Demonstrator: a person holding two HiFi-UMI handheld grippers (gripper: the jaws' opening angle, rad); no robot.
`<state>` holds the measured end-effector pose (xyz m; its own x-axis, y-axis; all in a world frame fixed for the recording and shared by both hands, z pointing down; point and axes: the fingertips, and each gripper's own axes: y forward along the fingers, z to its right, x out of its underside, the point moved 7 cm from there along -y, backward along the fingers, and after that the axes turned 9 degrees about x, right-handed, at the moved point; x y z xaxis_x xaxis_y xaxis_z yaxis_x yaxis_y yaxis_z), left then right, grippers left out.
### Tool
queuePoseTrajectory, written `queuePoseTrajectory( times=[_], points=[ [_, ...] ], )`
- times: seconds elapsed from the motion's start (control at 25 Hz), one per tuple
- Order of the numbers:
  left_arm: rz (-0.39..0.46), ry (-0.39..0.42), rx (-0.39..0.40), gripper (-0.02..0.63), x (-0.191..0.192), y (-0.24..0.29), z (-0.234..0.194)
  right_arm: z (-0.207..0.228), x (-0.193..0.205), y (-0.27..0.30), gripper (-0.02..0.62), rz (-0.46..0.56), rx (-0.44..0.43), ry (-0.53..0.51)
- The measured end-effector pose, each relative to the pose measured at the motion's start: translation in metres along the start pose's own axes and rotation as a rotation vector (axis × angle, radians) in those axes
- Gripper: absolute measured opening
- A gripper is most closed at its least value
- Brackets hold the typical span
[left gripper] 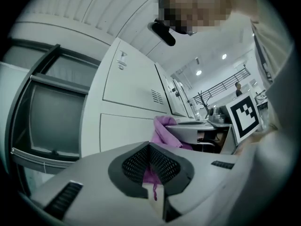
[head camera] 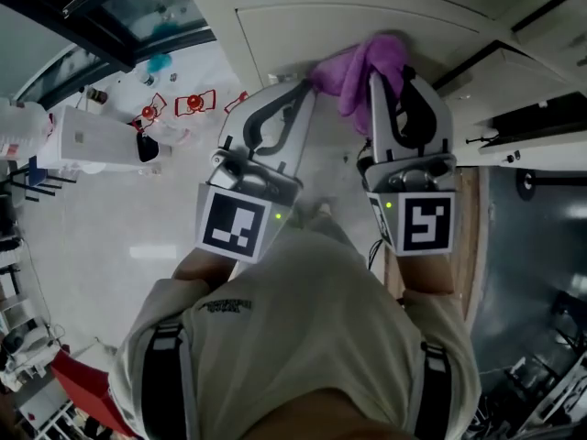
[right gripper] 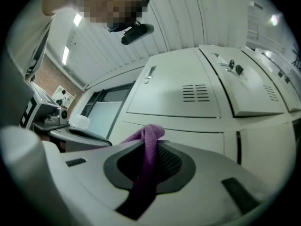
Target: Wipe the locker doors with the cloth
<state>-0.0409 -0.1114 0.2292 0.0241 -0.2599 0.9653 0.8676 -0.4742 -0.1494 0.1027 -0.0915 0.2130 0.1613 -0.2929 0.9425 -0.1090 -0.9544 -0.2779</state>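
Note:
A purple cloth (head camera: 367,67) is bunched between my two grippers, close against the white locker doors (head camera: 367,7). My left gripper (head camera: 307,85) is shut on the cloth's left end; in the left gripper view a purple fold (left gripper: 162,131) rises past the jaws and a thin strand sits pinched in my left gripper (left gripper: 151,173). My right gripper (head camera: 390,76) is shut on the right end. In the right gripper view a strip of the cloth (right gripper: 149,147) runs straight through the closed jaws, with a vented locker door (right gripper: 178,95) ahead.
A row of locker doors (left gripper: 131,86) continues to the right, one door (head camera: 523,145) swung open at the right side. A window (left gripper: 47,121) adjoins the lockers. On the pale floor at left stand a white box (head camera: 96,140) and red objects (head camera: 193,104).

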Motion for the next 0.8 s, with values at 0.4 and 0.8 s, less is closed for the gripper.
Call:
queuePoseTrajectory(
  times=[0.4, 0.8],
  points=[
    [-0.113, -0.017, -0.174, 0.002, 0.031, -0.053, -0.019, -0.087, 0.04, 0.024, 0.052, -0.051, -0.23, 0.027],
    [-0.196, -0.081, -0.223, 0.002, 0.064, -0.067, -0.019, -0.109, 0.078, 0.028, 0.052, -0.145, -0.25, 0.001]
  ],
)
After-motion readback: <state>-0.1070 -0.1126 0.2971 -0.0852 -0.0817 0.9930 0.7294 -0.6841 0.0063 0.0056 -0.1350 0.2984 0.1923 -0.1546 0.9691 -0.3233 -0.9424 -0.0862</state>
